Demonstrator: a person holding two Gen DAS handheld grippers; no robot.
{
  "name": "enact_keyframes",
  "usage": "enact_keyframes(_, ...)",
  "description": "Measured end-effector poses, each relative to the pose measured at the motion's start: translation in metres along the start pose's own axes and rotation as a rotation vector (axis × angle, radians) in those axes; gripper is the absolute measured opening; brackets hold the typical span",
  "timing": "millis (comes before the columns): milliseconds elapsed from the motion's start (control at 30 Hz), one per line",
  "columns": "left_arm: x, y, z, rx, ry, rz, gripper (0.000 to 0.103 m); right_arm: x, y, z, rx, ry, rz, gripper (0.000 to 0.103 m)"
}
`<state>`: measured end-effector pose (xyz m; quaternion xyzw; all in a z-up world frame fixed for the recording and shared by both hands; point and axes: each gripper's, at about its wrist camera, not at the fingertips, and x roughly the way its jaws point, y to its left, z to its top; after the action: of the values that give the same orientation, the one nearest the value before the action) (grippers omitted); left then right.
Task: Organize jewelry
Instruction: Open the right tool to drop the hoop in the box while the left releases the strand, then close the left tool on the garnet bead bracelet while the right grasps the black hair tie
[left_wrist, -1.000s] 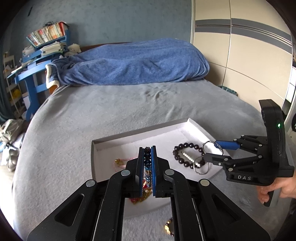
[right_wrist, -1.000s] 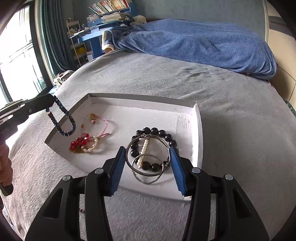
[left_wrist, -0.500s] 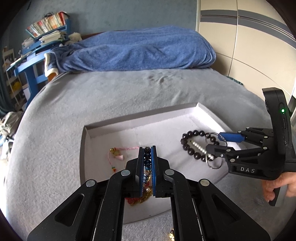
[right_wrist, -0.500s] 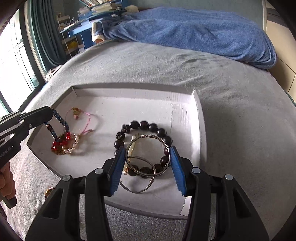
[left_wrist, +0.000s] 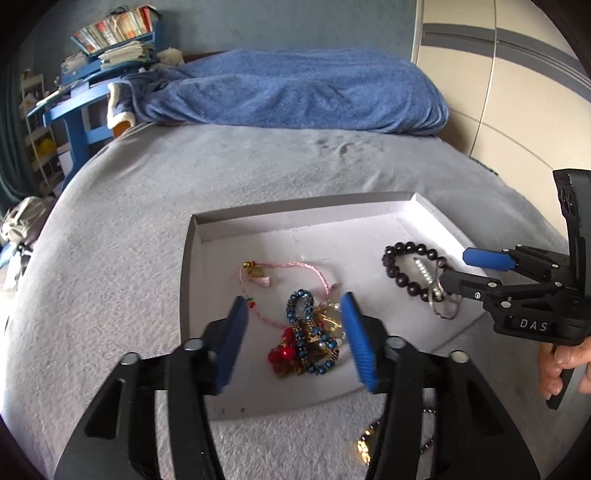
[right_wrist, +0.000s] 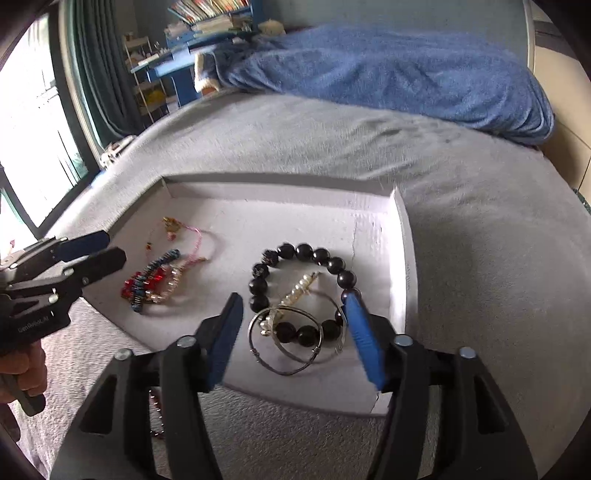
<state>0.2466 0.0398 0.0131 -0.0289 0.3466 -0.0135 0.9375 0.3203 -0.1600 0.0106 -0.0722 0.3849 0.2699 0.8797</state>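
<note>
— Where are we with the jewelry?

— At the drop-off. Our left gripper (left_wrist: 293, 334) has just been opening; its jaws stand wide with the blue chain (left_wrist: 308, 332) lying loose between them, on the red-and-gold heap (left_wrist: 286, 356) in the tray (left_wrist: 186, 280). Nothing is pinched there.

— And the right?

— Our right gripper (right_wrist: 293, 334) has just been opening too. The wire bangles (right_wrist: 291, 341) lie on the tray floor between its pads, resting over the dark bead bracelet (right_wrist: 295, 258), and the pads look clear of the wire. Both pieces seem delivered.

— So what next?

— We judge it calls for lifting both tools straight out without snagging, then going for what is left on the bed (left_wrist: 258, 173): a small gold-and-bead piece (left_wrist: 365, 443) lies just outside the tray's near wall, partly hidden under our left gripper.

— Anything in the way?

— The near wall stands between that piece and the tray floor, so we would carry it up and over. The pink cord (left_wrist: 295, 273) runs close to the blue chain and could catch on a finger. The blue blanket (left_wrist: 295, 96) is well apart.
</note>
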Motion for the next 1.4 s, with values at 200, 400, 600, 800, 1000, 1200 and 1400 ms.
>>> enact_keyframes(200,-0.027,-0.007,-0.015,0.012,-0.063,0.006,0.077,-0.028,0.004,-0.014,-0.006,-0.062,0.012,0.06)
enact_keyframes(400,-0.045,-0.01,-0.038,0.002,-0.066,0.014,0.079,-0.048,-0.001,-0.028,0.038,-0.075,0.002,0.06)
enact_keyframes(600,-0.055,-0.017,-0.064,0.023,-0.033,0.022,0.079,-0.066,0.0,-0.048,0.053,-0.074,0.003,0.065)
enact_keyframes(800,-0.064,-0.023,-0.089,0.01,0.003,-0.006,0.079,-0.076,-0.005,-0.079,0.084,-0.042,0.005,0.065)
enact_keyframes(1000,-0.067,-0.03,-0.102,0.004,0.027,-0.034,0.079,-0.082,-0.008,-0.112,0.106,-0.01,0.009,0.065)
enact_keyframes(1200,-0.061,-0.036,-0.101,0.027,0.046,-0.027,0.079,-0.088,-0.008,-0.136,0.123,0.007,0.034,0.065)
enact_keyframes(1400,-0.04,-0.035,-0.086,0.005,0.078,-0.007,0.079,-0.09,0.007,-0.144,0.072,0.013,0.066,0.065)
